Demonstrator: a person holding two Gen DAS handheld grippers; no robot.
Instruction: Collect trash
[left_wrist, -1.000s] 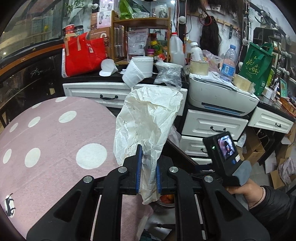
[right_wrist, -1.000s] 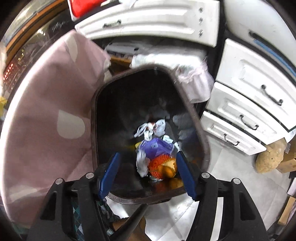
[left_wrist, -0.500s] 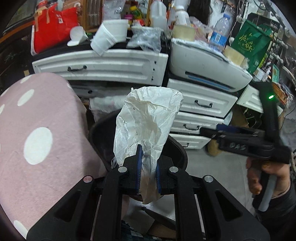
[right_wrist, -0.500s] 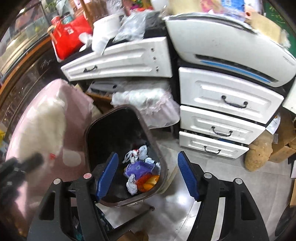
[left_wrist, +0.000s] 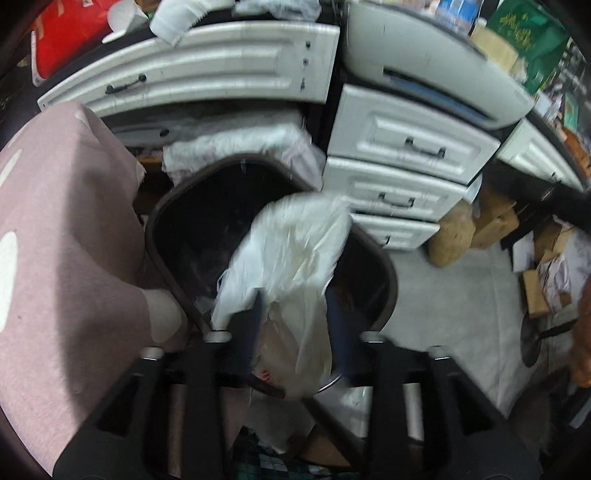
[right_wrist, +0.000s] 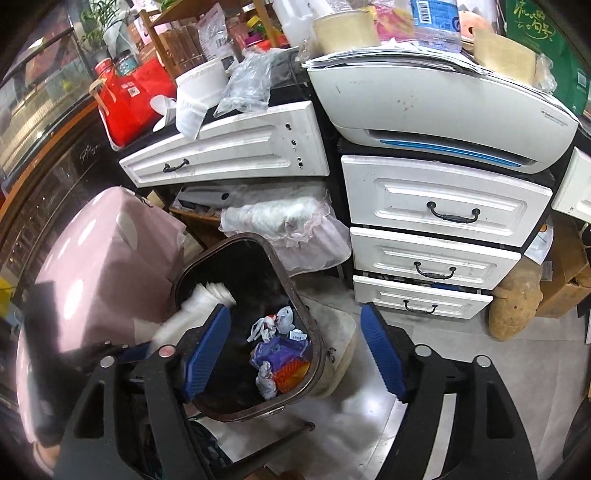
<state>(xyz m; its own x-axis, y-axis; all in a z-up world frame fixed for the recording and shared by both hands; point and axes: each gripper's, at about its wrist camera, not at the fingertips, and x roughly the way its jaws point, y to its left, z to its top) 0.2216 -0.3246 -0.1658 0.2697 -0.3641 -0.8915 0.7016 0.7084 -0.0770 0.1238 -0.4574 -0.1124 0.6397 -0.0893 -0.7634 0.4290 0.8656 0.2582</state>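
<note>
A crumpled white plastic bag (left_wrist: 291, 254) hangs between the parted fingers of my left gripper (left_wrist: 295, 325), directly over the open dark trash bin (left_wrist: 162, 236). The jaws stand apart and the bag looks loose between them; the frame is blurred. In the right wrist view the same bag (right_wrist: 199, 299) shows at the bin's (right_wrist: 295, 295) left rim, and the bin holds purple, orange and white trash (right_wrist: 277, 354). My right gripper (right_wrist: 295, 354) is open and empty above the bin's near right side.
A pink dotted cloth-covered surface (left_wrist: 55, 258) lies left of the bin. White drawers (right_wrist: 443, 206) and a white printer (right_wrist: 436, 110) stand behind and right. A cluttered counter holds a red bag (right_wrist: 133, 99). Cardboard boxes (left_wrist: 495, 221) sit on the floor at right.
My left gripper has tilted down over the bin and its jaws have opened, loosening the white bag. My right gripper has lifted and pulled back from the bin, still open.
</note>
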